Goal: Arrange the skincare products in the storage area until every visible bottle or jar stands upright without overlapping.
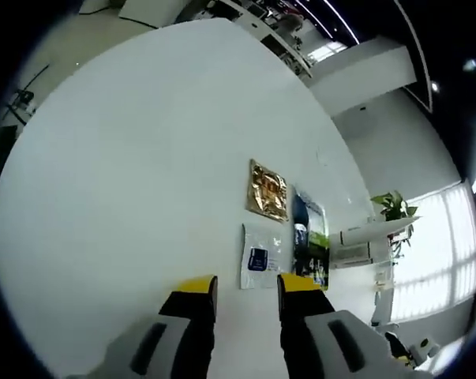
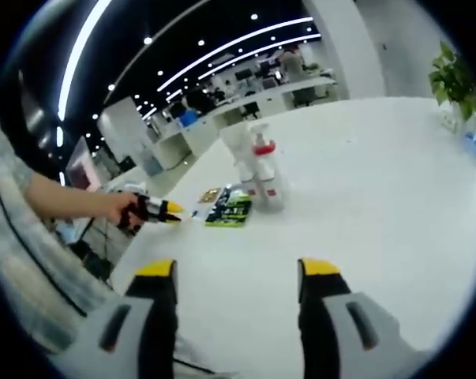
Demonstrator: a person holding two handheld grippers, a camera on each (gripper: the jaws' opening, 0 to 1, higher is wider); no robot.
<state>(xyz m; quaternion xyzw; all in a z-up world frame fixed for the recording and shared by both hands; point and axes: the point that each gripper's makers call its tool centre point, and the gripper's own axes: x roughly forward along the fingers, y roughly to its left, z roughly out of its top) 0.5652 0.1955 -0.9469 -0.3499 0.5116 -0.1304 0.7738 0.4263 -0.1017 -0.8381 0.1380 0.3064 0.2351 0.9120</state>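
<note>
Three white spray bottles (image 2: 263,172), at least one with a red collar, stand upright and close together in the middle of the white table (image 2: 380,181). Flat sachets (image 2: 230,207) lie in front of them. In the left gripper view these are a gold sachet (image 1: 267,191), a white one with a blue label (image 1: 261,257) and a dark green one (image 1: 310,246), with the white bottles (image 1: 360,237) beyond, seen sideways in the rolled view. My left gripper (image 1: 247,286) is open just short of the sachets. A hand holds the left gripper (image 2: 173,210) there. My right gripper (image 2: 238,270) is open over bare table.
A potted plant (image 2: 457,75) stands at the table's far right edge, the same plant (image 1: 394,207) sitting near bright windows. Office desks and people (image 2: 245,83) lie beyond the far table edge. A sleeve (image 2: 16,229) shows at the left.
</note>
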